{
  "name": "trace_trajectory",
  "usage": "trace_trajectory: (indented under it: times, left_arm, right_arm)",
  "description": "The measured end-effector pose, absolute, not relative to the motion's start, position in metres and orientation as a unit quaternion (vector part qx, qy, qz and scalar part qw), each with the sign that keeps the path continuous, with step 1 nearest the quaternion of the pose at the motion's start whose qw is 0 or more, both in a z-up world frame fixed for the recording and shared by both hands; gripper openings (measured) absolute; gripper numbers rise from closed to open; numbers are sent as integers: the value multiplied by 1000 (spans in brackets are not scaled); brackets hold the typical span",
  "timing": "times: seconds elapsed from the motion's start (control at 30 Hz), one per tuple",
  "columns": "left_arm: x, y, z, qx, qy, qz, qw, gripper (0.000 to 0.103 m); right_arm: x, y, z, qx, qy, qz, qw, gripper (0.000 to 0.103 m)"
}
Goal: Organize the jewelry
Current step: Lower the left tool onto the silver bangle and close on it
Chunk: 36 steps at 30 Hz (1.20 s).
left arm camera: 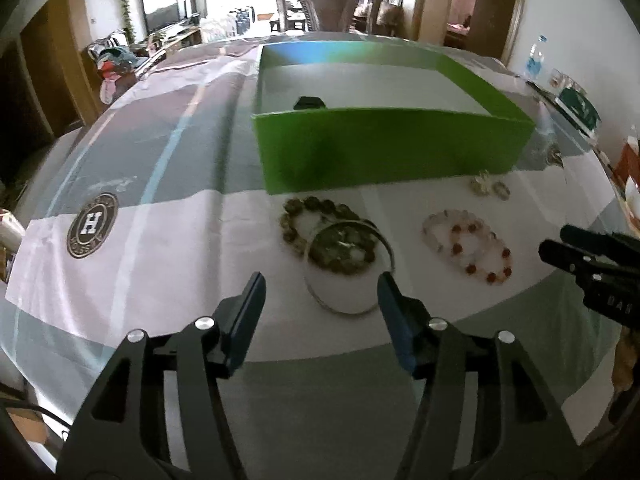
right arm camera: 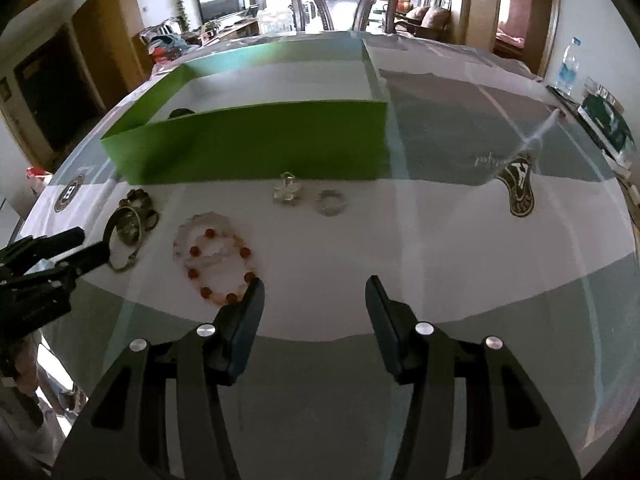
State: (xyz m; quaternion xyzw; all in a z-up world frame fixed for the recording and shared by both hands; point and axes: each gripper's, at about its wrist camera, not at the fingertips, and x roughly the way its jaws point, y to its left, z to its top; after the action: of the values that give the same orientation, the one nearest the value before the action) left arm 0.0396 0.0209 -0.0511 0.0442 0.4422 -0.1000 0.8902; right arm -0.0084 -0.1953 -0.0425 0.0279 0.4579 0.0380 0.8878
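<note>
Left gripper (left arm camera: pixel 320 284) jaws held apart over metal bangle (left arm camera: pixel 352 268); right gripper (right arm camera: pixel 314 288) jaws apart, nothing gripped.

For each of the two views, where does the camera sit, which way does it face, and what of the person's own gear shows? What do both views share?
Left wrist: sits on the left gripper, facing across the table at the green box; open fingers frame the metal bangle; right gripper enters at right.
Right wrist: sits on the right gripper, same heading, open and empty; left gripper enters at left.
Shared: green box, metal bangle, red and white bead bracelets, wooden chair.
</note>
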Motion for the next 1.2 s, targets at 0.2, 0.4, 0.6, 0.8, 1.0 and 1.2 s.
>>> trace_trajectory:
  times: [0.2, 0.4, 0.6, 0.8, 1.0, 1.2]
  left_arm:
    - [44, 26, -54, 38, 451, -93, 887, 59]
    - [47, 31, -53, 32, 448, -91, 889, 62]
    - [56, 32, -61, 27, 461, -84, 883, 53]
    - [58, 26, -70, 39, 469, -88, 878, 42]
    - [59, 26, -71, 42, 468, -89, 878, 42]
    - [58, 24, -72, 44, 464, -86, 881, 44]
  right_arm:
    - [6, -174, -54, 14, 468, 58, 882, 52]
    - [4, -176, -60, 1, 469, 36, 883, 56]
    - [-2, -202, -60, 19, 469, -11, 883, 57]
    - [-1, -209, -56, 35, 458, -16, 888, 57]
    - [14, -200, -50, 29, 442, -9, 896, 57]
    - [36, -185, -48, 38, 441, 7, 897, 56]
